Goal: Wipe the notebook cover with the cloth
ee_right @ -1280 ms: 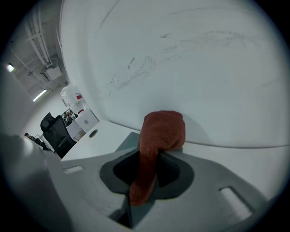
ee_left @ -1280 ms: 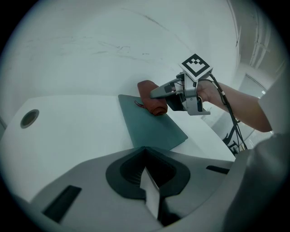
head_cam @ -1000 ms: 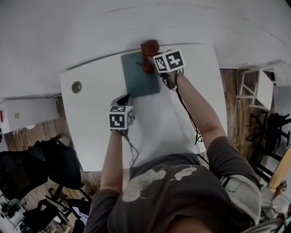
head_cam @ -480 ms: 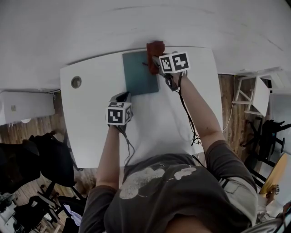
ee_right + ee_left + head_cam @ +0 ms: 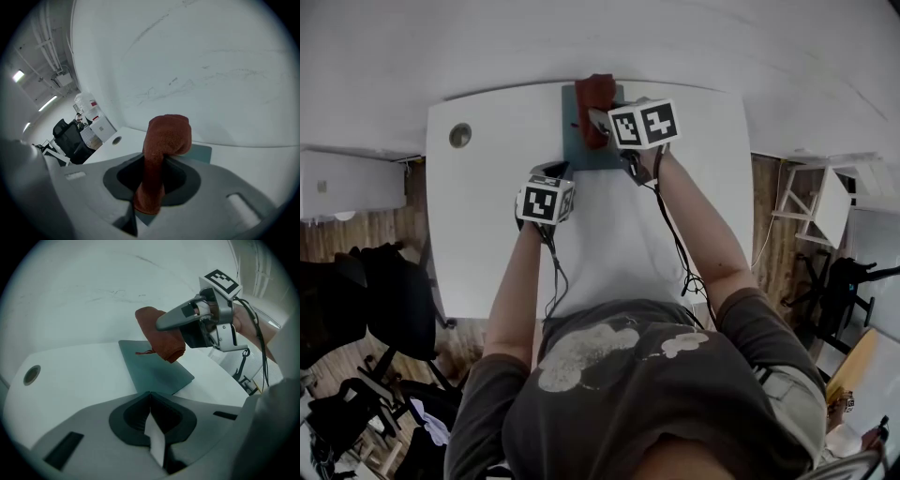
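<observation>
A dark teal notebook (image 5: 581,150) (image 5: 154,371) lies flat at the far edge of the white table (image 5: 487,216). My right gripper (image 5: 598,120) (image 5: 152,187) is shut on a rust-red cloth (image 5: 592,101) (image 5: 161,150) (image 5: 159,336), held a little above the notebook's far right part. The cloth folds over and hangs from the jaws. My left gripper (image 5: 551,173) (image 5: 152,427) hovers just in front of the notebook's near edge, jaws shut with nothing between them.
A round cable grommet (image 5: 460,135) (image 5: 32,374) sits in the table's far left corner. The table butts against a white wall (image 5: 581,37). Black office chairs (image 5: 366,300) stand to the left, and a white stool frame (image 5: 825,202) to the right.
The right gripper has carried the cloth leftward, from the notebook's right edge to over its cover. The left gripper has edged closer to the notebook. The head view shifted.
</observation>
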### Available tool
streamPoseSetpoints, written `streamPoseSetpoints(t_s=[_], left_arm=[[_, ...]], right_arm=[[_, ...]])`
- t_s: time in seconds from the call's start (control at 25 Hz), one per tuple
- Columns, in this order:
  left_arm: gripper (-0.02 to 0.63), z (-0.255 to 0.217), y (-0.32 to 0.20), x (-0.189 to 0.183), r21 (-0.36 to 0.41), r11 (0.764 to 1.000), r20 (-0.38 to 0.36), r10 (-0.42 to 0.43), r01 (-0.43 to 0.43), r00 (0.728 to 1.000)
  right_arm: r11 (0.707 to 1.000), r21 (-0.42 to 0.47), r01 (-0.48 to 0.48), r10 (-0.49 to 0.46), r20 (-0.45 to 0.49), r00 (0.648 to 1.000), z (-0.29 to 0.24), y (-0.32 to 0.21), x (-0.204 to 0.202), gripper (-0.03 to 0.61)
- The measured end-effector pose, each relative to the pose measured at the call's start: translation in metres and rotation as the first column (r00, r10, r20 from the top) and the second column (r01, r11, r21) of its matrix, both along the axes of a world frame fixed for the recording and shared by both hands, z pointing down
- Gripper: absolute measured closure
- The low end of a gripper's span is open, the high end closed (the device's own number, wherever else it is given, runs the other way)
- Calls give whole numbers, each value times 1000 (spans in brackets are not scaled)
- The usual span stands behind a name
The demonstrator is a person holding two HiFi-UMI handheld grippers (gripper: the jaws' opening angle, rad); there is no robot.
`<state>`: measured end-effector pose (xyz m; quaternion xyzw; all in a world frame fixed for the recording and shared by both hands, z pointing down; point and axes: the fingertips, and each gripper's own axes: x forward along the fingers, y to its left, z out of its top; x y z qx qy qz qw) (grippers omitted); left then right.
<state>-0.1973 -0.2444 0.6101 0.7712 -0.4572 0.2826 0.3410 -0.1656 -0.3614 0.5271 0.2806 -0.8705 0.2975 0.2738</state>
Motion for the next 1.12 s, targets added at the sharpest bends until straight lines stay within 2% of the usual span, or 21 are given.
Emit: streamPoseSetpoints(t_s=[0.16, 0.36, 0.52, 0.88, 1.12], left_arm=[[615, 0, 1, -1, 2, 1000, -6, -8, 8, 1000], [615, -3, 1, -3, 8, 1000, -16, -29, 29, 999], [615, -2, 1, -3, 6, 1000, -21, -29, 29, 999], [615, -3, 0, -5, 11, 1000, -23, -29, 29, 999], [615, -1, 0, -3, 9, 1000, -26, -25, 26, 999]], right_arm=[[1000, -8, 21, -21, 20, 1000, 0, 15, -23, 500], [998, -60, -13, 16, 63, 998, 11, 24, -40, 500], [996, -83, -17, 21, 47, 999, 26, 28, -47, 500], [994, -100, -38, 35, -27, 999, 50, 26, -35, 500], [993, -102, -52, 48, -41, 998, 53, 24, -20, 500]])
